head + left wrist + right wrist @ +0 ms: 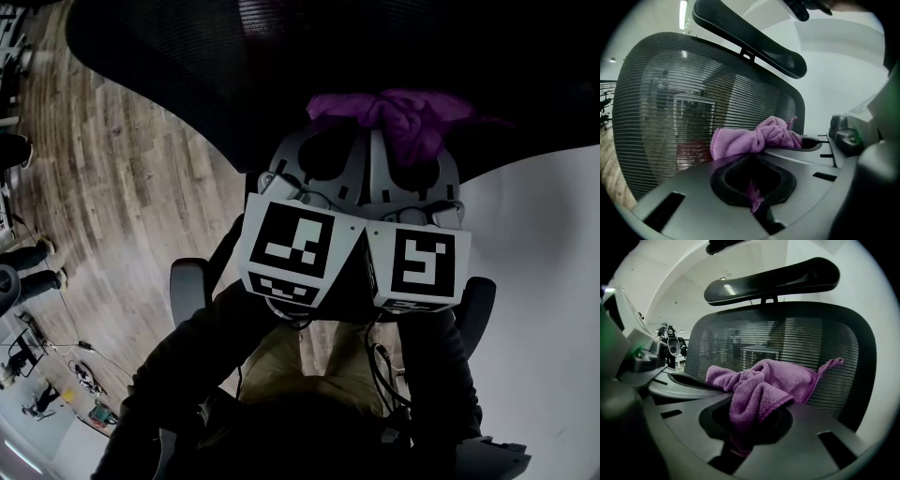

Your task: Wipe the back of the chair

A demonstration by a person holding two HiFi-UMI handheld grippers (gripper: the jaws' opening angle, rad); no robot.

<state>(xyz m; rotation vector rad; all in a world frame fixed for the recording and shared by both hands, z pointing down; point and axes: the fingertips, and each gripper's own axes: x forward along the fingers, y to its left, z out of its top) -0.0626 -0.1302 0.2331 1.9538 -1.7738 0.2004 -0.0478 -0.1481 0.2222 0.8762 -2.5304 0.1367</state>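
Right gripper (pixel 740 446): jaws clamped on a thick fold of the cloth (pixel 773 380), which wells up out of the slot between them.
Left gripper (pixel 753 202): jaws together on a thin purple tail of the same cloth (only a sliver shows in the slot).
Marker cubes (pixel 295 248): side by side behind the two sets of jaws, almost touching in the head view.
Cloth, place: bunched just ahead of both sets of jaws, bridging from one gripper to the other, with its far side against the mesh.
Cloth, long axis: sideways across the jaws, in line with the mesh ribs. From the right jaws one lobe trails left, and a pointed corner sticks out up and to the right.
Cloth, look: purple with a nubby weave, crumpled into soft folds and gathered tight near the middle.
Chair back (pixel 787 338): directly beyond the cloth, upright. It is black see-through mesh with fine horizontal ribs and a dark rim.
Headrest (pixel 773 282): above and beyond the jaws, a dark curved bar on a short stem.
Floor (pixel 103 187): pale wood planks, far below and left of the left jaws.
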